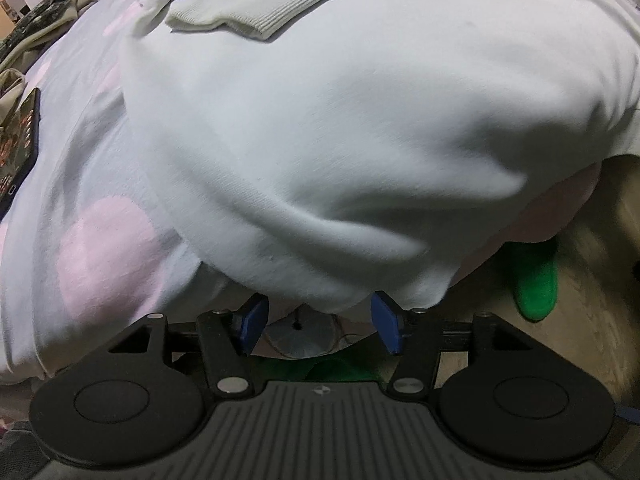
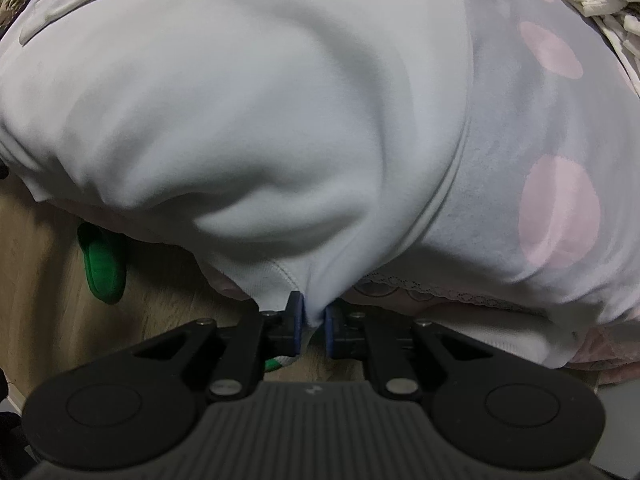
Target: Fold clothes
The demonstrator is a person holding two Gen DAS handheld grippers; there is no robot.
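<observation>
Gripping the near hem of the white sweatshirt (image 2: 248, 112), the right gripper (image 2: 314, 322) had its pads clamped on the cloth at 6 o'clock in its view. The left gripper (image 1: 316, 322) stood with fingers apart just below the hem, holding nothing. Judging by this, the bottom fold was starting; next, the left needed its own pinch. Soft and rumpled, the sweatshirt draped over the polka-dot bedcover (image 2: 560, 200), its ribbed cuff (image 1: 256, 4) at 12 o'clock.

Bed, pink-dotted blanket (image 1: 100, 256): white sweatshirt (image 1: 320, 140), tablet (image 1: 18, 148), camouflage garment (image 1: 36, 16).
</observation>
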